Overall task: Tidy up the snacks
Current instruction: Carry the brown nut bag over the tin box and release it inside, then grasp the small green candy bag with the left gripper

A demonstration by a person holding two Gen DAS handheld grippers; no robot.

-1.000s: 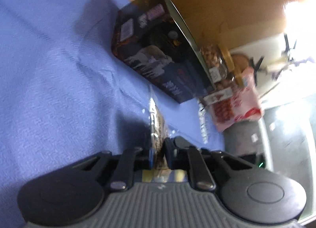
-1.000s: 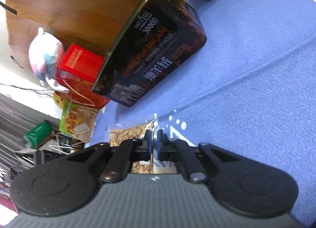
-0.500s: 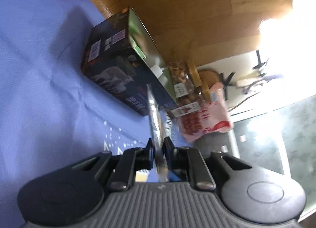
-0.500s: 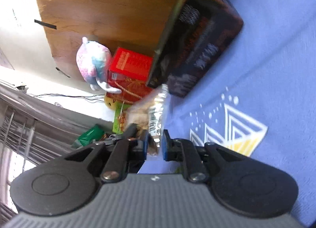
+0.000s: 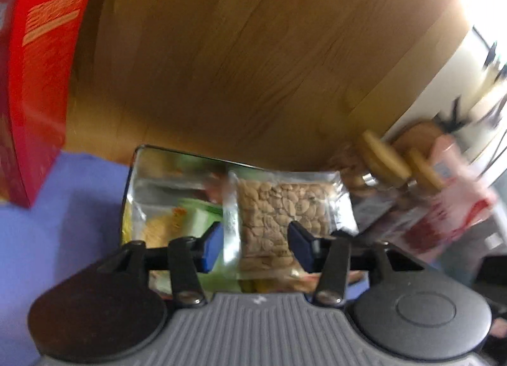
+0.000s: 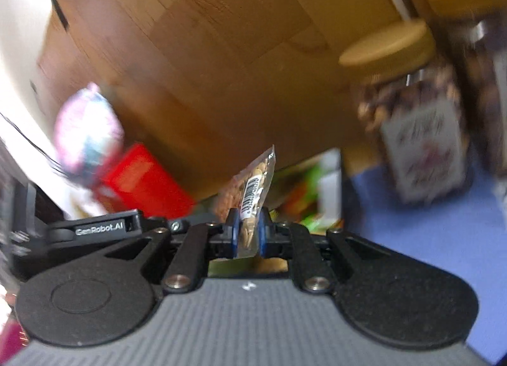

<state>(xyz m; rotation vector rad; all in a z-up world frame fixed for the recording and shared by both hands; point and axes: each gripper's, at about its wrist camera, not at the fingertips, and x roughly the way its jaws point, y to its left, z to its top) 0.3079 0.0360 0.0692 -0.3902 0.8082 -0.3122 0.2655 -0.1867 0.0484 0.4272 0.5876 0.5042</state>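
Observation:
An open box [image 5: 137,160] with a shiny silver lining holds several snack packets. A clear packet of nuts [image 5: 282,207] lies flat inside it. My left gripper [image 5: 253,247] hovers just above the box with its jaws opening; the nut packet shows in the gap, and the blue pads [image 5: 211,247] stand clear of it. In the right wrist view my right gripper [image 6: 248,236] is shut on a small nut packet [image 6: 257,180], which sticks up and tilts right. The box's colourful contents [image 6: 313,185] lie just beyond it.
A red carton [image 5: 38,81] stands left of the box on the blue cloth [image 5: 79,223]. Jars with wooden lids [image 5: 383,157] and a pink bag [image 5: 453,207] crowd the right. A wooden panel [image 5: 253,49] rises behind. A plush toy [image 6: 88,131] sits at the far left.
Both grippers rose from the cloth and swung over the open box. The left jaws opened and let their nut packet fall into the box. The right still holds its packet.

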